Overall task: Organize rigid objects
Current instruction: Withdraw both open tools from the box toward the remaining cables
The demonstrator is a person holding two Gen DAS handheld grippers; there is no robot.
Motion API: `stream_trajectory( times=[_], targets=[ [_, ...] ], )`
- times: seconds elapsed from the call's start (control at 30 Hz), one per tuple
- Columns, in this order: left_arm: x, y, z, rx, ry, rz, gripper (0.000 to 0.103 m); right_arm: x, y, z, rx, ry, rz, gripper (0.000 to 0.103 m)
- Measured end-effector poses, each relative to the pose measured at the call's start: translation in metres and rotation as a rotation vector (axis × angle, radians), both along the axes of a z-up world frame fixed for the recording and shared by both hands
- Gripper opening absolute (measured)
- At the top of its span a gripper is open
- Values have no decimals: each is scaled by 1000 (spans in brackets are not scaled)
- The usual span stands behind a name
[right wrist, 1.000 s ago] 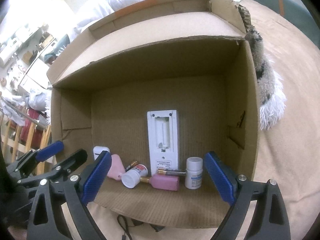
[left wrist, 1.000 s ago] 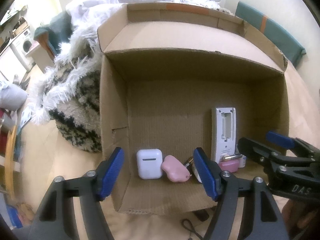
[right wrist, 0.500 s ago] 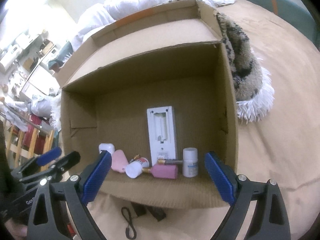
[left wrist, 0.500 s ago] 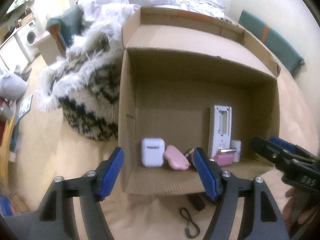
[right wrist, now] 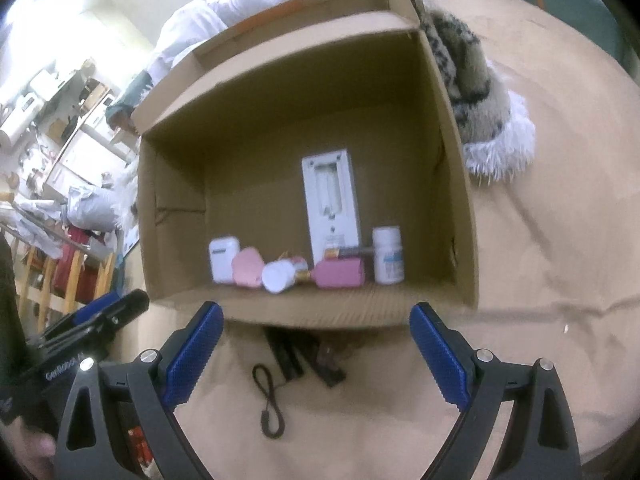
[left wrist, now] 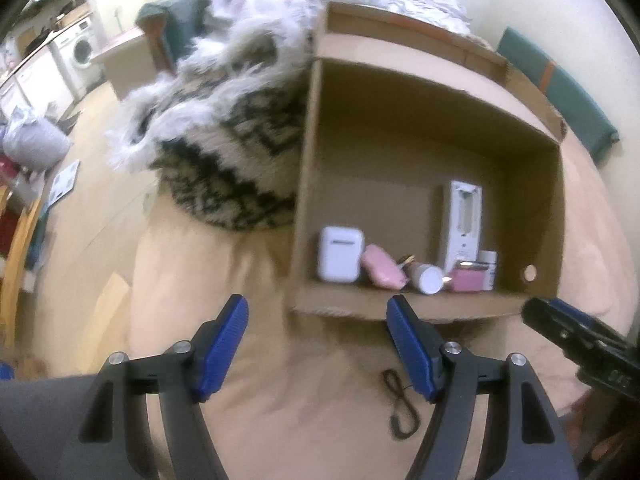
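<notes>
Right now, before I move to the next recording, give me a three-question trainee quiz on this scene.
1. True or false: the white earbud case lies outside the cardboard box.
2. Which stands upright at the right end of the row in the right wrist view? A) white pill bottle B) pink pouch C) black cord
3. Fill in: both the left gripper and right gripper have ____ jaws holding nothing.

Key: 1 false; 2 A; 3 open.

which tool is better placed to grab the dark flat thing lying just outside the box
Right, probably. The dark flat item lies between the open right tool fingers; the left tool, also open, sits further left over bare bedding.
</notes>
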State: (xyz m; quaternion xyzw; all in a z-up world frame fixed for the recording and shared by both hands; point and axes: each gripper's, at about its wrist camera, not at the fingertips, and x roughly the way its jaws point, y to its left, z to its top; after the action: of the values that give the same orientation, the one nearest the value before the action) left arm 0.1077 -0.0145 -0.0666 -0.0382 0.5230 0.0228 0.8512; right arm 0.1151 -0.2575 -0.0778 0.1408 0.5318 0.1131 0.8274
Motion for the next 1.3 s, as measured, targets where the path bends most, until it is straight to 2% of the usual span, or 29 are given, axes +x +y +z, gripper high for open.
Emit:
stream_trajectory(
  times=[0.2, 0.43, 0.5, 0.63, 0.73, 0.83, 1.0, 1.1, 1.3],
  targets=[
    [-12, 24, -6, -35, 42, 107, 69, -8, -7, -14, 51, 60, -35, 100],
    [-9, 35, -8, -67, 71, 177, 69, 2, -4, -42, 60, 151, -55, 100],
    [-8, 37, -8, -86, 79, 197, 69, 5, 7, -47, 30, 155, -26, 100],
    [-6, 34, -6, -89, 88, 193, 69, 10, 42, -57, -100, 140, 82, 100],
    [-6, 33, -3, -86, 79, 195, 69, 17, 64, -61, -157, 103, 122, 100],
    [-6, 35, -2, -91, 74, 201, 69, 26, 81, -69, -183, 79, 134, 89],
    [-4, 38, -5, -93, 89, 206, 69, 42, 95, -89, -230, 103, 114, 82],
    [-3, 37, -7, -95, 93, 202, 69, 48, 93, -97, -237, 118, 87, 62],
    [-2, 32, -10, -101, 105, 190, 69, 40, 87, -87, -224, 145, 117, 62]
  ],
)
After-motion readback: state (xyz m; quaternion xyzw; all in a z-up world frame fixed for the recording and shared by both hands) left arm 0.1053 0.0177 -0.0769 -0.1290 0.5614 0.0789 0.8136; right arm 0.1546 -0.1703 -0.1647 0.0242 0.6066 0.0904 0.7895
